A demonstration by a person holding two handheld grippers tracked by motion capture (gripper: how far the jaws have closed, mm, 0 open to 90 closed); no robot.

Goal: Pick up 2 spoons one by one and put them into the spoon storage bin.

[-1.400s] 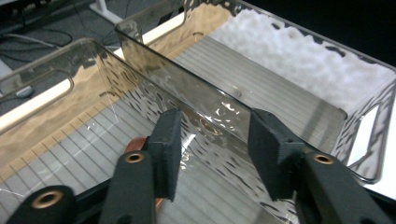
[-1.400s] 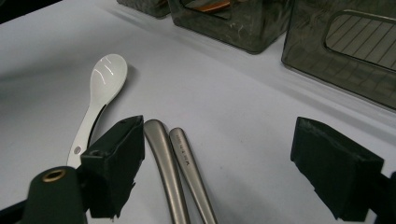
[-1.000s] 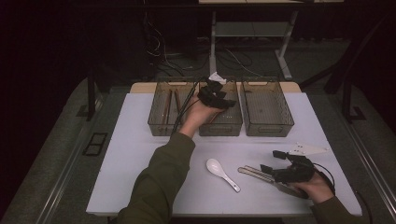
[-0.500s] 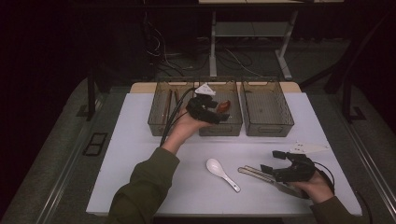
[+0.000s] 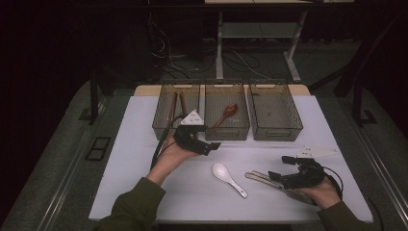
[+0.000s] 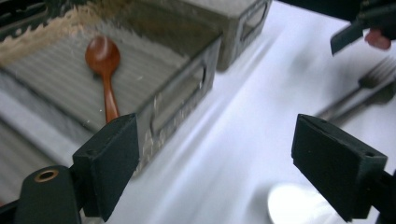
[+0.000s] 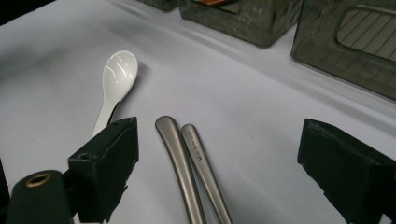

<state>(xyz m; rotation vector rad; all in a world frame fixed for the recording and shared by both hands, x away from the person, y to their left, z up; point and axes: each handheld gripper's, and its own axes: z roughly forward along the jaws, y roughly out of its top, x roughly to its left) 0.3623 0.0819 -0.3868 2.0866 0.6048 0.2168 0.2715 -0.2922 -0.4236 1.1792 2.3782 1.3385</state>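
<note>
While hovering just in front of the middle bin [image 5: 227, 130], left gripper [image 5: 204, 144] with jaws spread wide and nothing between them, above the white tabletop [image 5: 144, 144]. Red-brown wooden spoon [image 5: 226, 114] lying inside that middle bin, bowl toward the far wall, handle toward the near one; seen again over the bin's near wall in the left gripper view [image 6: 103, 70]. Wooden sticks [image 5: 176, 105], probably chopsticks, resting in the left bin [image 5: 163, 126]; right bin [image 5: 275, 130] alongside, nothing discernible in it. White ceramic spoon [image 5: 228, 178] flat on the table between the two hands, bowl toward the bins. Right gripper [image 5: 279, 169] held low at the near right of the table, jaws likewise wide and holding nothing, poised at the ends of two metal utensils [image 5: 257, 177] lying side by side and touching. Two grey metal handles [image 7: 191, 163] running up between the black jaws in the right gripper view, white spoon [image 7: 116, 79] just beside them to the left. Fork tines [image 6: 378, 77] visible in the blurred left gripper view, near the other hand.
</note>
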